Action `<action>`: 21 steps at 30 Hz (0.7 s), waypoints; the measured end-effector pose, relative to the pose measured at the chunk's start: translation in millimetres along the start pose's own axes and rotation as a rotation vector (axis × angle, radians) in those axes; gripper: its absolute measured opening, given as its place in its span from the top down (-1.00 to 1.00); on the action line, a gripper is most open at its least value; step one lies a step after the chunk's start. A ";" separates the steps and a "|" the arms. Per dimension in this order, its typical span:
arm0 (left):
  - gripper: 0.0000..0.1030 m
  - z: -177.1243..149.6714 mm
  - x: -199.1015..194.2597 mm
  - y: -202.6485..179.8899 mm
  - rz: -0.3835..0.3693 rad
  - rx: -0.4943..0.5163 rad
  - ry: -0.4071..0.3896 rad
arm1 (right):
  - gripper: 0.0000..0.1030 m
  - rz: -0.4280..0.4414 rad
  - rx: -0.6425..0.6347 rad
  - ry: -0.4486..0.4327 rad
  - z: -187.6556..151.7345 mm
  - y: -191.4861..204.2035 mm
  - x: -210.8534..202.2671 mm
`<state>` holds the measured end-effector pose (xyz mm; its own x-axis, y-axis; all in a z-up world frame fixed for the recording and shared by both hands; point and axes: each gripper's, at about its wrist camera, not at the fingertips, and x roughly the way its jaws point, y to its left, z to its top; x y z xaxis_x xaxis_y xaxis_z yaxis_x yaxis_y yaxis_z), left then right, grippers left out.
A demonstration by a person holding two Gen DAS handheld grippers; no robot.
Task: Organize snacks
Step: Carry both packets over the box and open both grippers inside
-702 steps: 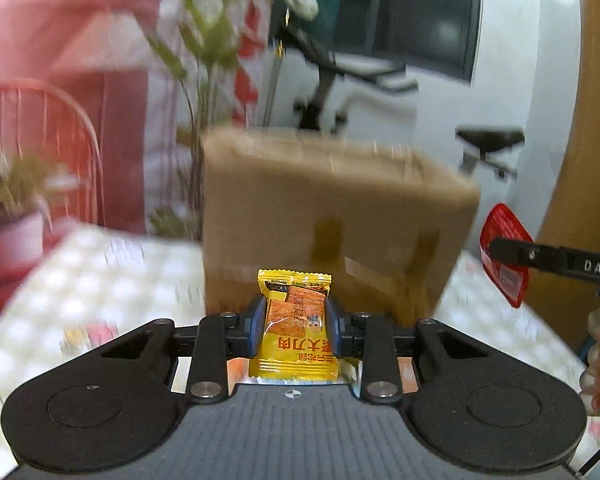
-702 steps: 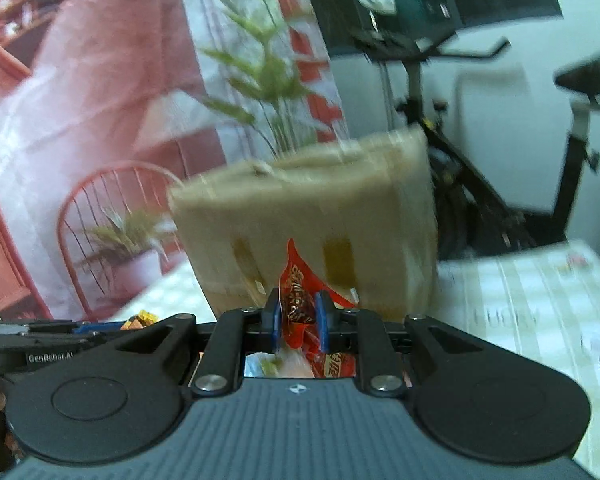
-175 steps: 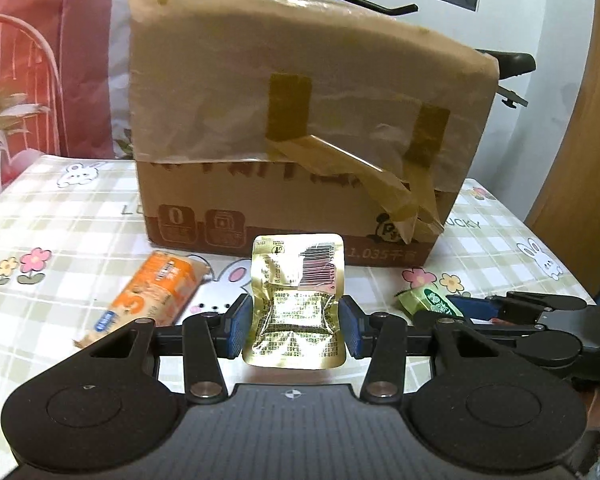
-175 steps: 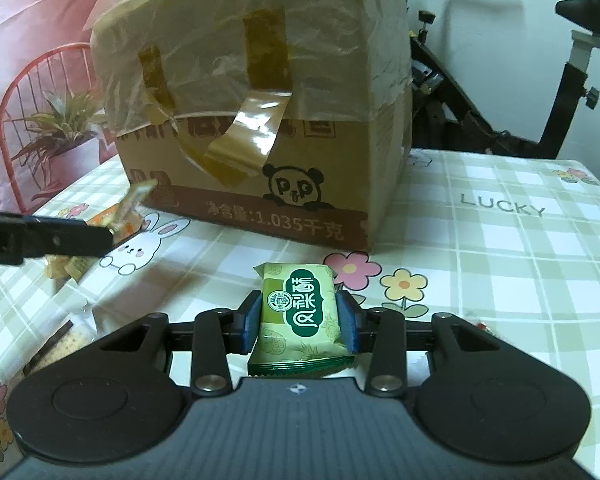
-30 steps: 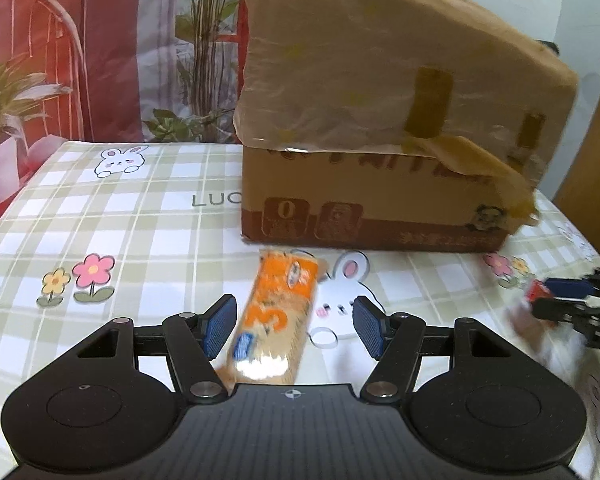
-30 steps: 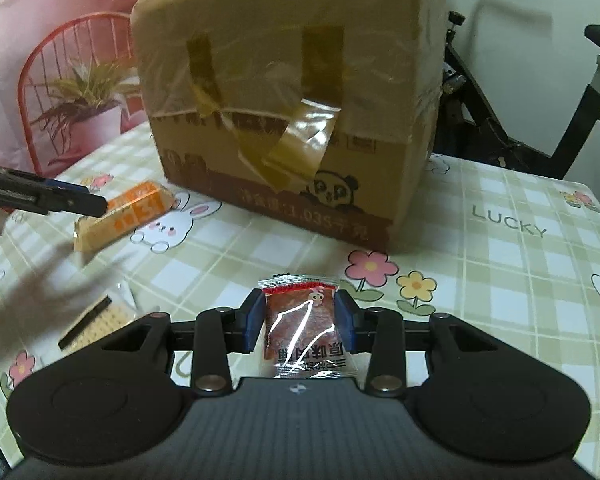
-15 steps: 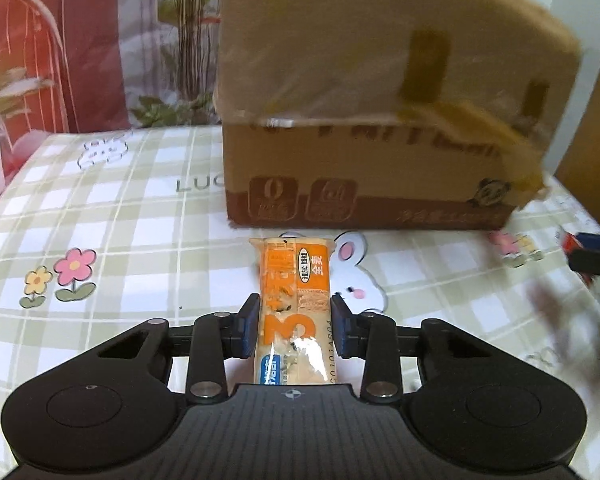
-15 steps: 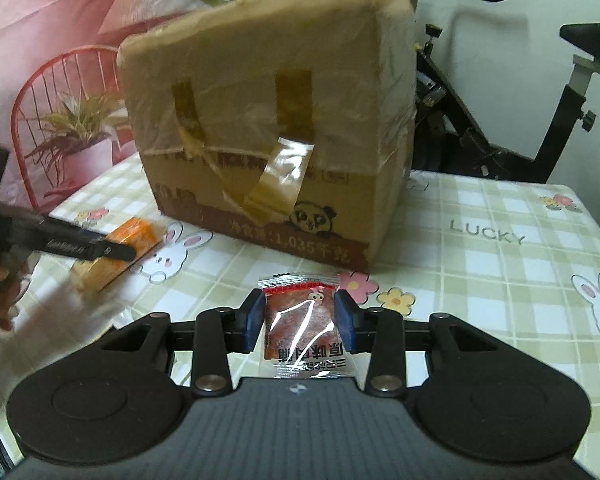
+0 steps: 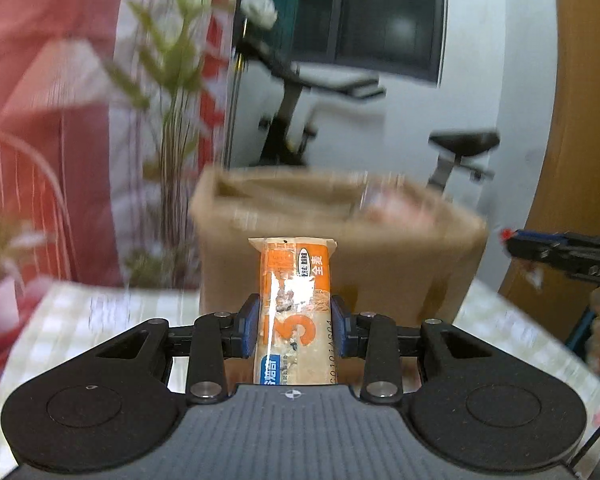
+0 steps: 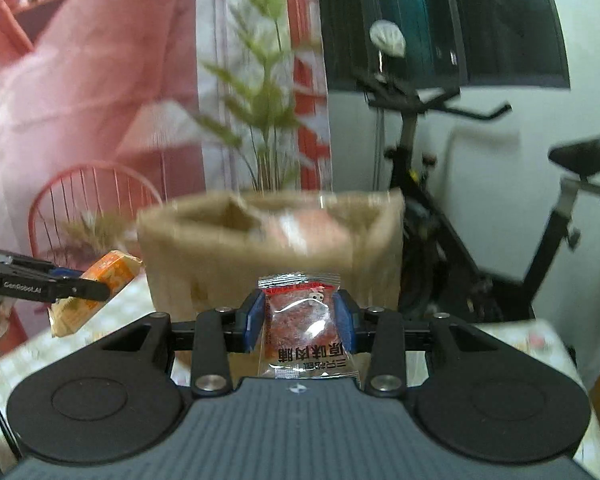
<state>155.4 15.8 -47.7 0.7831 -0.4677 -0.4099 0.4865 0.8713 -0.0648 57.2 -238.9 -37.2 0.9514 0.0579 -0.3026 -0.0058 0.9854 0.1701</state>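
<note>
Left gripper (image 9: 293, 330): jaws clamped on the orange snack bar (image 9: 294, 312), pads pressed against both long sides, bar held upright and clear of the table. Right gripper (image 10: 300, 322): jaws clamped on a clear packet of red dried meat (image 10: 306, 326), also held off the table. Both are raised in front of the cardboard box (image 9: 340, 248), whose open top is visible, with packets seen inside, blurred. Box is set on the checked tablecloth (image 9: 100, 312). An exercise bike (image 10: 460, 184) is seen behind.
</note>
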 end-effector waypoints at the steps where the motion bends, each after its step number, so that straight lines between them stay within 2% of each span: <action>1: 0.26 9.0 1.6 -4.3 -0.001 0.005 -0.014 | 0.23 0.009 -0.006 -0.011 9.7 0.4 6.0; 4: 0.26 40.9 20.6 -11.7 -0.001 0.018 -0.044 | 0.23 0.037 -0.042 -0.029 37.1 7.3 34.3; 7: 0.26 69.2 51.6 -8.8 -0.007 -0.025 -0.038 | 0.22 0.045 -0.077 -0.010 54.5 18.3 74.0; 12: 0.26 95.6 91.5 -4.4 0.003 -0.046 -0.043 | 0.21 0.035 -0.099 0.034 57.5 31.5 121.9; 13: 0.23 98.6 96.4 -2.6 0.004 -0.048 -0.041 | 0.19 0.035 -0.099 0.041 55.8 32.7 126.8; 16: -0.09 101.4 104.4 3.5 0.012 -0.067 -0.031 | 0.01 0.035 -0.098 0.059 52.0 36.1 134.1; 18: -0.10 100.5 98.5 7.9 0.017 -0.068 -0.043 | -0.10 0.047 -0.092 0.054 50.5 35.6 130.6; 21: -0.10 96.1 88.8 12.1 0.028 -0.076 -0.033 | -0.11 0.051 -0.082 0.052 50.9 32.2 120.4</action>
<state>268.1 -29.5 2.5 0.8091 -0.4464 -0.3822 0.4344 0.8923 -0.1228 187.2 -208.3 -20.4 0.9319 0.1140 -0.3444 -0.0806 0.9907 0.1099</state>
